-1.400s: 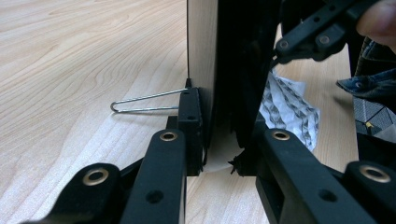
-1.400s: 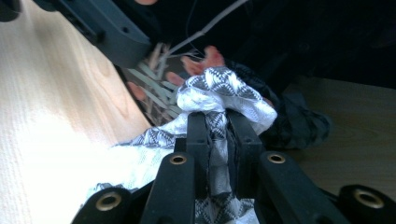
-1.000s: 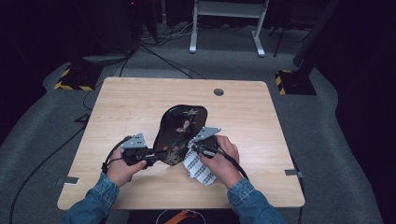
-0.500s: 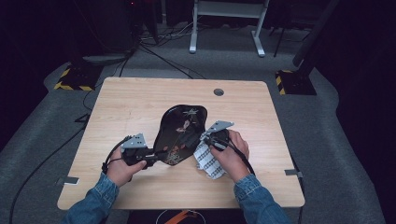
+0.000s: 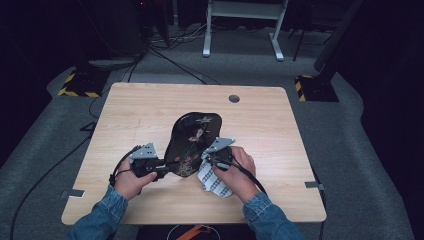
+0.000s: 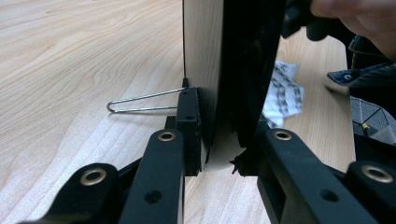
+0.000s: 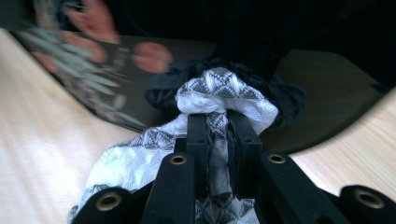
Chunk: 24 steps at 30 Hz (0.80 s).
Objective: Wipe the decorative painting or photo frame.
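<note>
High view: left gripper (image 5: 167, 171) clamps a glossy black floral-painted board (image 5: 192, 142) upright near the table's front edge; right gripper (image 5: 210, 162) pinches a grey-white patterned cloth (image 5: 215, 182). Hard wiping could topple the board.

A light wooden table (image 5: 150, 107) with a round hole (image 5: 234, 98) near its far edge stands on grey carpet (image 5: 350, 150) (cables (image 5: 165, 55) trail behind).

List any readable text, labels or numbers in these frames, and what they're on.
None readable.
Black floral tray: flower and leaf pattern, no lettering visible.
Patterned cloth: grey-white zigzag weave, no words.
Floor blocks' yellow-black hazard stripes: stripes, no text.
</note>
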Each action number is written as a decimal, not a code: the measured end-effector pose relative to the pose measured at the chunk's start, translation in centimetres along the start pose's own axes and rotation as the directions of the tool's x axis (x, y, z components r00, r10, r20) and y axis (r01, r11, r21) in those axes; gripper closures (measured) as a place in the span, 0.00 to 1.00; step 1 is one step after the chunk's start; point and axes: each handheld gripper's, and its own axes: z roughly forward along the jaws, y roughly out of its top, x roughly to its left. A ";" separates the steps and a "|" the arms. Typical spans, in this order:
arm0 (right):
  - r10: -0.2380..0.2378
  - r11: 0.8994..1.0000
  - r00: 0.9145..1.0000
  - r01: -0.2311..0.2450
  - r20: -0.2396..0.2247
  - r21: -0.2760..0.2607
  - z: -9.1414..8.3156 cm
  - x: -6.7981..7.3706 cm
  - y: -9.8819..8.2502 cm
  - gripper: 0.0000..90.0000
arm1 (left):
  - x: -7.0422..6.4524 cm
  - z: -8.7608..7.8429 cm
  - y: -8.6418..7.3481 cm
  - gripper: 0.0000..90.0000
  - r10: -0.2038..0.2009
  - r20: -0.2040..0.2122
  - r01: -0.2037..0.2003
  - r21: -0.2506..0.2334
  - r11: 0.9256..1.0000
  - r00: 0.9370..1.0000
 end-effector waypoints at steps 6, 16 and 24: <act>-0.039 0.999 0.999 0.039 -0.032 0.001 0.5 1.6 0.5 0.90 | 0.0 0.0 0.0 0.85 0.001 -0.001 -0.001 0.000 1.000 1.000; -0.052 0.999 0.995 0.052 -0.081 -0.009 0.9 2.7 0.8 0.91 | 0.0 0.0 0.0 0.85 0.002 -0.003 -0.002 0.000 1.000 1.000; -0.007 1.000 0.999 0.007 -0.044 -0.001 0.5 1.0 0.2 0.91 | 0.1 0.0 0.0 0.85 0.005 -0.002 -0.005 0.000 1.000 1.000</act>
